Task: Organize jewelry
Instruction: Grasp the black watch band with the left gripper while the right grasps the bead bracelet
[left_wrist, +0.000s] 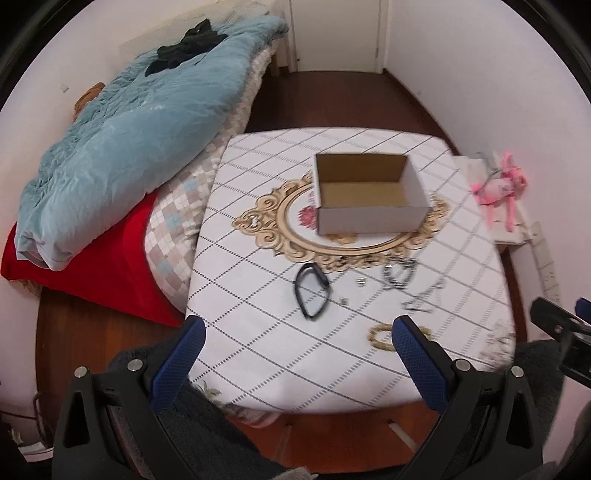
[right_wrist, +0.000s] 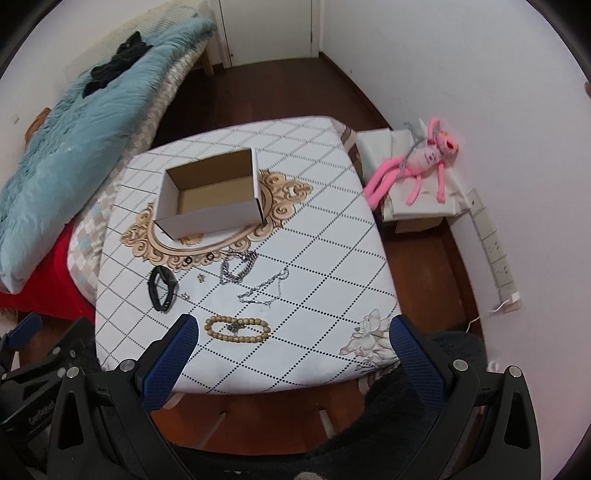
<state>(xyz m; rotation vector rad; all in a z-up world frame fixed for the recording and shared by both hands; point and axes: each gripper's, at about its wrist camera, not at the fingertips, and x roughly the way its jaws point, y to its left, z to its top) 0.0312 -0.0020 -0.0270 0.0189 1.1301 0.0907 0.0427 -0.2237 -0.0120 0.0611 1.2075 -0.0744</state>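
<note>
Blue duvet (right_wrist: 66, 122) over checked bedding (left_wrist: 184, 206), red cloth (left_wrist: 96, 269), pink plush toy (right_wrist: 417, 162), white door (right_wrist: 266, 26)

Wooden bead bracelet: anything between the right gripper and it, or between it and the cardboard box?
Nothing visible blocks the open right gripper from the wooden bead bracelet, which lies just ahead on the table. Toward the cardboard box, two silver chains lie flat on the cloth; carrying the bracelet above them should clear them.
</note>
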